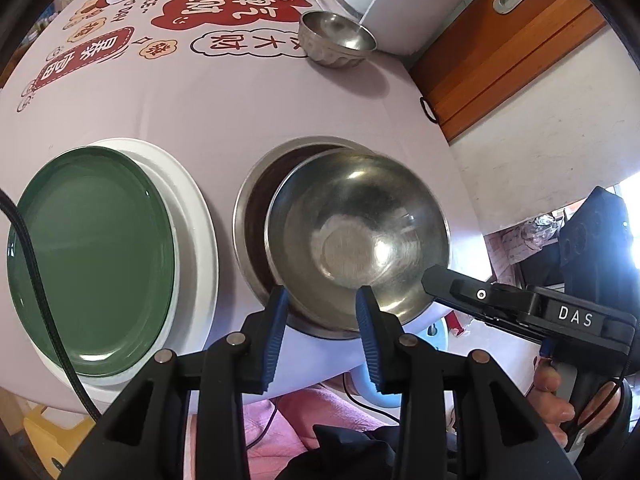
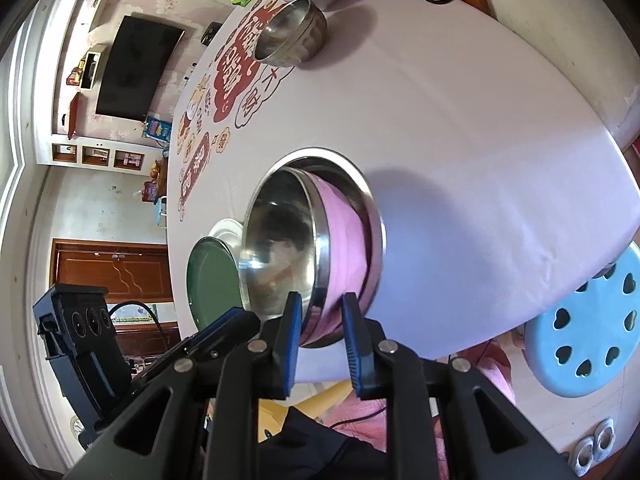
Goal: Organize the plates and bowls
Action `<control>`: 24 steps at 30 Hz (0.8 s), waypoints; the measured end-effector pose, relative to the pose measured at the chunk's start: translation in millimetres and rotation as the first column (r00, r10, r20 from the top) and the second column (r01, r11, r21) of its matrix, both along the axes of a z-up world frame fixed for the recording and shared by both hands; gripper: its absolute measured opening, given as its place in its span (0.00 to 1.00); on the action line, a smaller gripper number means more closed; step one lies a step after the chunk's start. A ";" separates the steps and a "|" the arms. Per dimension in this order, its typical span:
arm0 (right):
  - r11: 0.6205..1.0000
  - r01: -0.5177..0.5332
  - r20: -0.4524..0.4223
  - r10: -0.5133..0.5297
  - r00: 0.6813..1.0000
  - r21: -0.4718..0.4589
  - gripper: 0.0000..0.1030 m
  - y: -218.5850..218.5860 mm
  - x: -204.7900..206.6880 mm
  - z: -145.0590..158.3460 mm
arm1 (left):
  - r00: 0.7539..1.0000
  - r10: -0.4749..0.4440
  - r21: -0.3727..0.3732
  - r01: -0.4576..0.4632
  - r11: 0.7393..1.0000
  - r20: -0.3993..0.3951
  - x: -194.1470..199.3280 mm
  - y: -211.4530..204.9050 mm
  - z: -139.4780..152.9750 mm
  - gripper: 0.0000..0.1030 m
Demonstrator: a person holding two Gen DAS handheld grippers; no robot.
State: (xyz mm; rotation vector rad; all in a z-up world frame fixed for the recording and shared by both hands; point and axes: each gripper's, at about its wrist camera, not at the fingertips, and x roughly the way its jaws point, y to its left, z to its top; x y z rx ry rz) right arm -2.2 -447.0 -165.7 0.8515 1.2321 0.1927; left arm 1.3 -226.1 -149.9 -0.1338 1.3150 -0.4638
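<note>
A steel bowl (image 1: pixel 356 232) sits tilted inside a larger steel bowl (image 1: pixel 256 184) near the table's front edge. My left gripper (image 1: pixel 322 300) is open, its fingertips either side of the inner bowl's near rim. My right gripper (image 2: pixel 318 306) straddles the same bowl's rim (image 2: pixel 316 256), one finger inside and one outside against its pink wall; the jaws stand a little apart. To the left, a green plate (image 1: pixel 92 260) lies on a white plate (image 1: pixel 192 208). A third, smaller steel bowl (image 1: pixel 336 42) stands farther back on the table.
The table has a pale cloth (image 1: pixel 224 100) with red printed characters. A white appliance (image 1: pixel 400 0) stands at the back by the small bowl. A wooden door (image 1: pixel 500 48) is to the right. A blue stool (image 2: pixel 588 328) stands beside the table.
</note>
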 end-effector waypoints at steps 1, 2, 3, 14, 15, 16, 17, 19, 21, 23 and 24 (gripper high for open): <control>1.000 -0.002 0.000 0.002 1.000 -0.003 0.20 0.0 0.2 0.5 | 1.000 -0.002 0.001 0.002 1.000 0.004 -0.4 -0.4 1.1 0.33; 1.000 -0.001 0.002 0.001 1.000 -0.004 0.20 -0.5 0.2 1.1 | 1.000 -0.005 0.005 0.005 1.000 0.011 -0.4 -1.4 2.7 0.33; 1.000 0.000 0.005 0.000 1.000 -0.003 0.20 -1.5 0.5 1.7 | 1.000 -0.005 0.009 0.005 1.000 0.016 -0.2 -2.0 4.0 0.34; 1.000 0.003 0.064 -0.003 0.998 -0.006 0.20 -8.4 6.4 16.7 | 0.996 0.013 0.023 -0.015 1.000 0.088 3.1 -1.4 23.8 0.35; 1.000 0.002 0.071 -0.002 0.997 -0.009 0.20 -8.6 7.1 18.7 | 0.995 0.015 0.021 -0.017 1.000 0.095 3.0 -1.4 25.5 0.36; 1.000 0.001 0.080 0.000 0.997 -0.012 0.20 -8.7 8.2 21.2 | 0.995 0.016 0.020 -0.018 1.000 0.101 4.0 -1.3 27.5 0.37; 1.000 -0.001 0.088 0.002 0.996 -0.016 0.20 -8.7 9.4 23.6 | 0.994 0.017 0.019 -0.020 1.000 0.108 4.6 -1.6 29.3 0.40; 1.000 -0.002 0.099 0.004 0.995 -0.020 0.20 -9.2 12.2 27.6 | 0.992 0.018 0.022 -0.021 1.000 0.123 6.1 -2.4 32.6 0.42; 1.000 -0.004 0.108 0.006 0.994 -0.022 0.20 -8.7 15.3 30.2 | 0.990 0.016 0.026 -0.020 0.999 0.140 7.1 -2.9 36.0 0.43; 1.000 -0.010 0.111 0.013 0.994 -0.025 0.20 -8.0 18.8 31.6 | 0.988 0.018 0.025 -0.022 0.999 0.154 8.5 -2.8 39.2 0.43; 1.000 -0.012 0.113 0.016 0.993 -0.029 0.20 -7.6 21.0 32.5 | 0.987 0.020 0.025 -0.024 0.999 0.157 9.0 -2.6 39.9 0.43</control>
